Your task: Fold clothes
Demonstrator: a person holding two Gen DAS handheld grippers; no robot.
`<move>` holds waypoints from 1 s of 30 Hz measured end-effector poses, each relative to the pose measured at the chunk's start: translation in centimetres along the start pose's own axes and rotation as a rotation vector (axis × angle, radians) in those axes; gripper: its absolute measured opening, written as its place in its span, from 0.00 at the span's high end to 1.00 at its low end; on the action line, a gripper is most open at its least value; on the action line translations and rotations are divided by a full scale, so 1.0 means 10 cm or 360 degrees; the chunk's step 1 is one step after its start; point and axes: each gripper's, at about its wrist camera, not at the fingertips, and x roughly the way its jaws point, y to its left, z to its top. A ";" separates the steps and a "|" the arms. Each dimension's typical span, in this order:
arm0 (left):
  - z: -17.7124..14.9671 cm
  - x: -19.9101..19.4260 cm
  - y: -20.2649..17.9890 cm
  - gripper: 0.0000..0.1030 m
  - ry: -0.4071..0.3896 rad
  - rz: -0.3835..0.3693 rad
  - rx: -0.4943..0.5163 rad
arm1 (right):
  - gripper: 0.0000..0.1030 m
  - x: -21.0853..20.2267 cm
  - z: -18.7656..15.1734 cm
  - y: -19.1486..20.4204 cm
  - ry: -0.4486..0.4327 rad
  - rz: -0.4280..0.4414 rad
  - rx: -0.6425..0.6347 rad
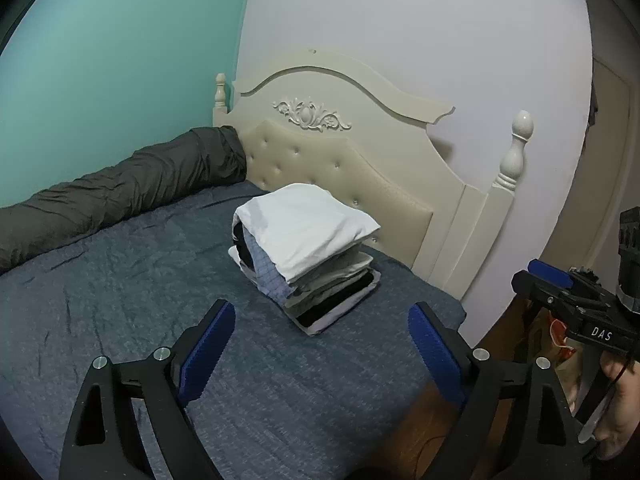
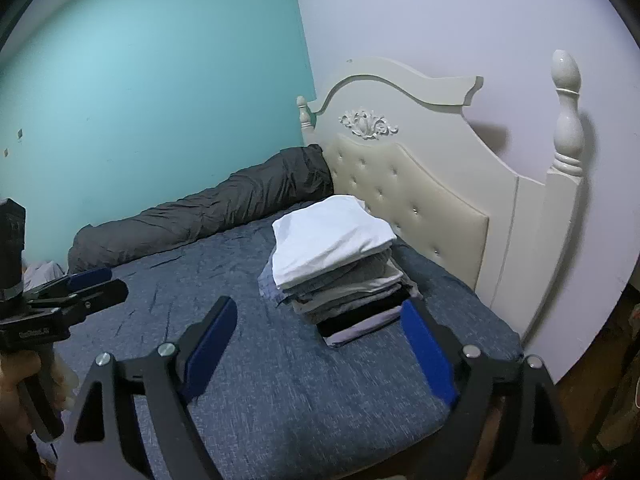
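Note:
A stack of folded clothes [image 1: 308, 256] with a white garment on top sits on the blue bed [image 1: 120, 280] near the headboard; it also shows in the right wrist view [image 2: 340, 264]. My left gripper [image 1: 320, 328] is open and empty, held above the bed just short of the stack. My right gripper [image 2: 320, 324] is open and empty, also just short of the stack. The right gripper shows at the right edge of the left wrist view [image 1: 560, 284]. The left gripper shows at the left of the right wrist view [image 2: 92, 284].
A rolled dark grey duvet [image 1: 120, 188] lies along the teal wall. The cream padded headboard [image 1: 340, 172] stands behind the stack, with a bedpost [image 2: 566, 120] at its right. The bed's right edge drops to a wooden floor [image 1: 420, 420].

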 end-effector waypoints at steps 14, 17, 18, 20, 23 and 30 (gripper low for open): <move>-0.23 -0.08 0.05 0.00 0.0006 0.0036 -0.0013 | 0.10 -0.14 -0.21 0.10 -0.0030 -0.0069 0.0010; -0.27 -0.08 0.03 0.00 0.0011 0.0050 0.0011 | 0.08 -0.17 -0.24 0.14 -0.0040 -0.0084 -0.0005; -0.29 -0.08 0.03 0.00 0.0015 0.0047 0.0013 | 0.08 -0.18 -0.26 0.14 -0.0041 -0.0088 -0.0007; -0.32 -0.09 0.02 0.00 0.0022 0.0041 0.0016 | 0.06 -0.19 -0.28 0.15 -0.0044 -0.0095 -0.0007; -0.37 -0.11 0.02 0.00 0.0024 0.0031 0.0004 | 0.05 -0.22 -0.32 0.16 -0.0048 -0.0105 0.0000; -0.45 -0.18 -0.01 0.00 0.0020 0.0012 -0.0002 | 0.04 -0.29 -0.41 0.19 -0.0056 -0.0114 0.0012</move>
